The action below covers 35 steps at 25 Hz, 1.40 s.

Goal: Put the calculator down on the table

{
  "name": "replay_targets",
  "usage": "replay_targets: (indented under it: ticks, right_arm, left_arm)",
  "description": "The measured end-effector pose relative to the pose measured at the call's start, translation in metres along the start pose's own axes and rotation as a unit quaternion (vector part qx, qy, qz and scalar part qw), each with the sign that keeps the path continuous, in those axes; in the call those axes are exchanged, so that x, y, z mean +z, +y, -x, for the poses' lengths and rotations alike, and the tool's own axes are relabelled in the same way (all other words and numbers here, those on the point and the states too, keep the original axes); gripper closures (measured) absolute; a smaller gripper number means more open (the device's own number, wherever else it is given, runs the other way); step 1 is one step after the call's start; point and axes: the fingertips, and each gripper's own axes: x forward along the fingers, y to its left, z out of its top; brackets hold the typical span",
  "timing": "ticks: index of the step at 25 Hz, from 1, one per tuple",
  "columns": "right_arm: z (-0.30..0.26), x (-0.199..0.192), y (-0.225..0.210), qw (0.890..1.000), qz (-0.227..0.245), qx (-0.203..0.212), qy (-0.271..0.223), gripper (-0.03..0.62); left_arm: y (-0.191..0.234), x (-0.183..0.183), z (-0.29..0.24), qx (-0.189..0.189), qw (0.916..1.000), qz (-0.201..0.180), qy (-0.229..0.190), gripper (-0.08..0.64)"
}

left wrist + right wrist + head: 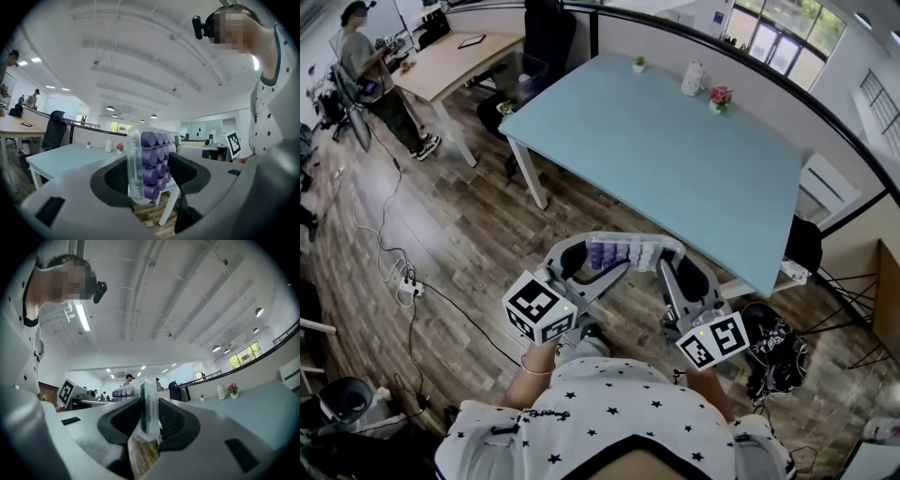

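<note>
Above the wooden plank floor (469,234), just short of the near corner of the big pale-blue desk (675,141), I hold both tongs level. My left tongs (150,173) clamp one end and my right tongs (149,420) the other end of the clear plastic calculator with round purple keys (623,252), which is off the desk. Along the desk's far edge stand a white jar (692,79), a pink flower pot (721,98) and a tiny green plant (638,64).

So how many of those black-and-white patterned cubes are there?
2. One cube sits on the left gripper, at the head view's lower left; the other cube sits on the right gripper, lower right. None seems hidden.
</note>
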Motion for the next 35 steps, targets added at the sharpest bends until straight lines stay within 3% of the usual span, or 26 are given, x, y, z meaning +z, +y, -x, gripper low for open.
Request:
replay_targets:
  ticks: [14,24,35]
  right_arm:
    - [-0.083,-0.021,0.019,1.000,0.000,-0.007,0.009,0.491]
    - [-0.094,-0.023,0.013,1.000,0.005,-0.024,0.018,0.491]
    - [-0.146,-0.032,-0.014,0.999,-0.015,0.027,0.021,0.491]
  left_arm:
    - [0.083,0.001,0.026,0.003,1.0000,0.000,0.001,0.304]
    - [0.096,0.000,0.020,-0.009,0.9999,0.008,-0.002,0.304]
    - [0.144,0.002,0.004,0.049,0.9988,0.006,0.009,0.304]
